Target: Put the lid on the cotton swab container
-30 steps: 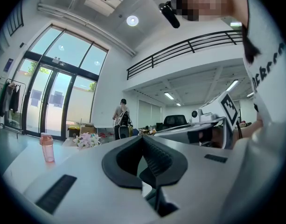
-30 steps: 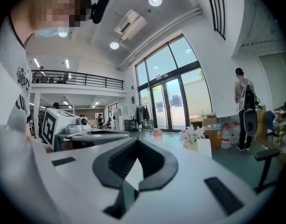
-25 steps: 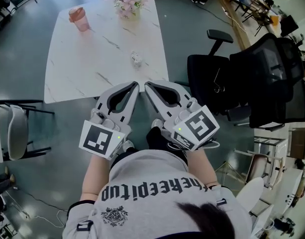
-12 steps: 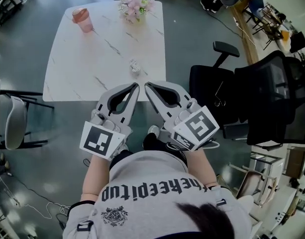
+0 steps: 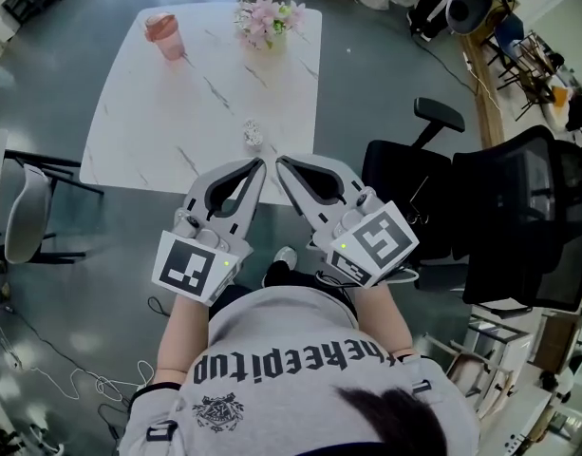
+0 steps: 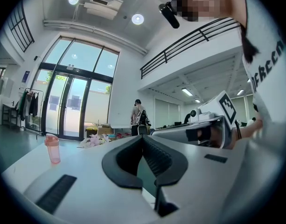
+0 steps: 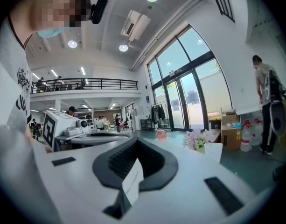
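Note:
A small pale cotton swab container (image 5: pixel 253 137) stands near the front edge of the white marble table (image 5: pixel 148 131) in the head view; I cannot tell its lid apart. Both grippers are held level, side by side, in front of the person's chest, just short of the table edge. The left gripper (image 5: pixel 260 162) is shut with nothing in it, and its ribbed pads meet in the left gripper view (image 6: pixel 143 137). The right gripper (image 5: pixel 280 161) is also shut and empty (image 7: pixel 135 140). The container does not show in either gripper view.
A pink cup (image 5: pixel 164 34) and a vase of flowers (image 5: pixel 270 15) stand at the table's far end. Black office chairs (image 5: pixel 409 174) are to the right, a grey chair (image 5: pixel 20 226) to the left. Cables lie on the floor. A person (image 6: pixel 139 118) stands far off.
The table and the container have come closer to the gripper tips in the head view, and the chairs have drifted right. Both grippers keep their pose, shut.

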Available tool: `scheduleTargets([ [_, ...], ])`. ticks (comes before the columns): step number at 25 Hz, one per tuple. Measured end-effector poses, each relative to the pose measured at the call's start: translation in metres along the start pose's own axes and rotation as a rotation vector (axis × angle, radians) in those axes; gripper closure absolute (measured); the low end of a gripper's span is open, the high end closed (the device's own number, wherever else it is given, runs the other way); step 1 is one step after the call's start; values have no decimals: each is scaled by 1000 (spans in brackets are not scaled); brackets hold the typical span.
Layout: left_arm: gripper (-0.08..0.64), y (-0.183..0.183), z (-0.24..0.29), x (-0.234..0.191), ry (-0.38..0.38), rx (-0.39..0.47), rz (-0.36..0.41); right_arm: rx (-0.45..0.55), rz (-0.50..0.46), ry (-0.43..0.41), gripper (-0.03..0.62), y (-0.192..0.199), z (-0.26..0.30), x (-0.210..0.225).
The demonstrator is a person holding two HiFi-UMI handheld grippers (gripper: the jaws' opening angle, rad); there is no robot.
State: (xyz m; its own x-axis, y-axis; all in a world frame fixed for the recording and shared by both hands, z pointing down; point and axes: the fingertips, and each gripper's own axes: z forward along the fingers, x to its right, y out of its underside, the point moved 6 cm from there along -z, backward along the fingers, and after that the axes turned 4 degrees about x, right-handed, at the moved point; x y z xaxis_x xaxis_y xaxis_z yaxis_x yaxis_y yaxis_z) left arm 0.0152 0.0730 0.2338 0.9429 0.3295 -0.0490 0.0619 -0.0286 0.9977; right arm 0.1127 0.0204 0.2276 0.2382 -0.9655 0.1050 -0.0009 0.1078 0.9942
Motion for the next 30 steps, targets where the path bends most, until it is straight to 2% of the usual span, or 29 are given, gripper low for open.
scheduleTargets([
  [12, 545, 7, 19, 15, -82, -4, 27, 3, 23, -50, 581, 6, -17, 27],
  [19, 545, 13, 18, 18, -104, -26, 29, 2, 39, -58, 581, 9, -19, 30],
  [24, 545, 17, 17, 11, -98, -23, 37, -7, 45, -46, 581, 12, -16, 30],
  [30, 544, 19, 24, 2, -46, -20, 46, -2, 46, -5, 581, 13, -10, 34],
])
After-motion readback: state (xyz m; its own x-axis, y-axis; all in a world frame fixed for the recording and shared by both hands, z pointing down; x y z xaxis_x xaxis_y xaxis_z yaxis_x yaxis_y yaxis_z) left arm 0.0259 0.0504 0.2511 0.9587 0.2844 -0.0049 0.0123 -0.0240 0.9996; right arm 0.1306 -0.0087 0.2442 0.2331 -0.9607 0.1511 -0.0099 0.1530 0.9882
